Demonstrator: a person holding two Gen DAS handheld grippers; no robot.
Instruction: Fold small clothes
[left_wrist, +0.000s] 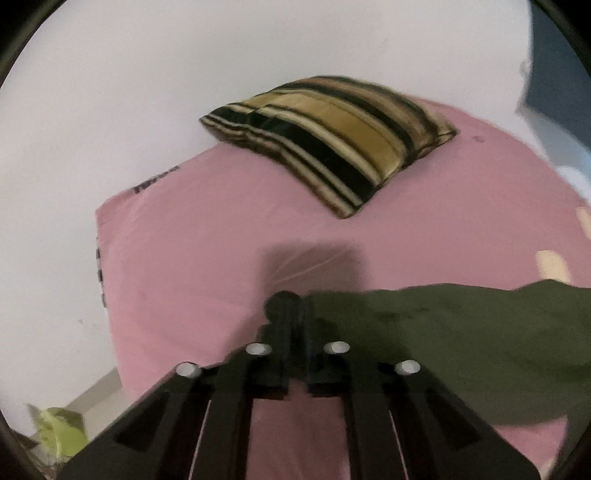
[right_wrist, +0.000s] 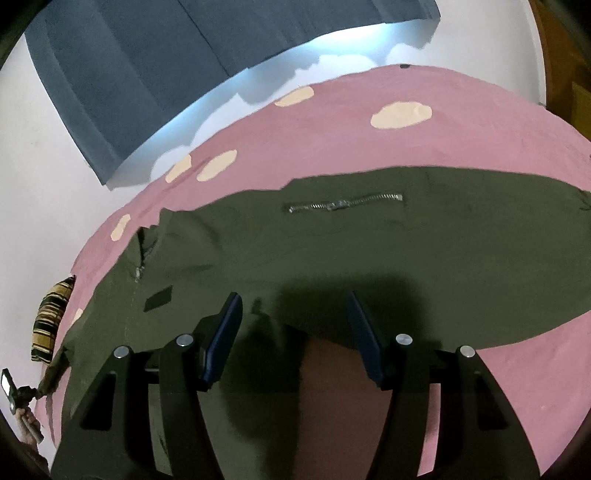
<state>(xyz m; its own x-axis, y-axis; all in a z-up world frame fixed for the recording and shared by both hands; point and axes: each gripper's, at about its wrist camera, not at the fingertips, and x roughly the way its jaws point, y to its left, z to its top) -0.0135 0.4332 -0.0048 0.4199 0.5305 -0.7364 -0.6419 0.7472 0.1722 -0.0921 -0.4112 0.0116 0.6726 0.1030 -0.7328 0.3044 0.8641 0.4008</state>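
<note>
claws first: my left claw (left_wrist: 291, 306) has its fingers pressed together at the near left edge of the olive garment (left_wrist: 461, 339); whether any cloth is pinched between them i cannot tell through the blur. my right claw (right_wrist: 295, 328) stands spread over the near hem, pads clear of the fabric. the garment lies flat across the pink bed sheet (right_wrist: 424, 88), zip pocket (right_wrist: 343, 203) upward. i judge it light, limp woven cloth, a little slippery, sagging wherever it goes unsupported; best taken at hem corners or along the front zip edge, two points at once. no containers in view, only a striped pillow (left_wrist: 332, 140) beyond
</note>
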